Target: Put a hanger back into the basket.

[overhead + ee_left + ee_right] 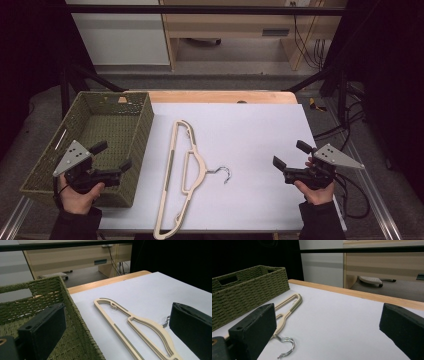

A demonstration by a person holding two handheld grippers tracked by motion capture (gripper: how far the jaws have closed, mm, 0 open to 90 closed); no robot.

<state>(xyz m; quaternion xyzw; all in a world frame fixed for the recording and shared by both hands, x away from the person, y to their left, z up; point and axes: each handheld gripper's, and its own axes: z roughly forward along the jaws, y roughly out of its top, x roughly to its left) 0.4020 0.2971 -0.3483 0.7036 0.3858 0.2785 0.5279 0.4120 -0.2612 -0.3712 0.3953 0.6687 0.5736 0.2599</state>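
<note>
A cream plastic hanger with a metal hook lies flat on the white table top, left of centre. An olive woven basket stands at the table's left with nothing in it. My left gripper hovers over the basket's near right corner, jaws open and bare. In the left gripper view the hanger lies ahead between the jaws, past the basket wall. My right gripper is held near the right edge, open and bare, pointing left toward the hanger and its hook.
A wooden strip borders the table's far side. Black frame bars cross above the back. Cables hang off the right side. Beyond the table stand a light wooden desk and a white cabinet.
</note>
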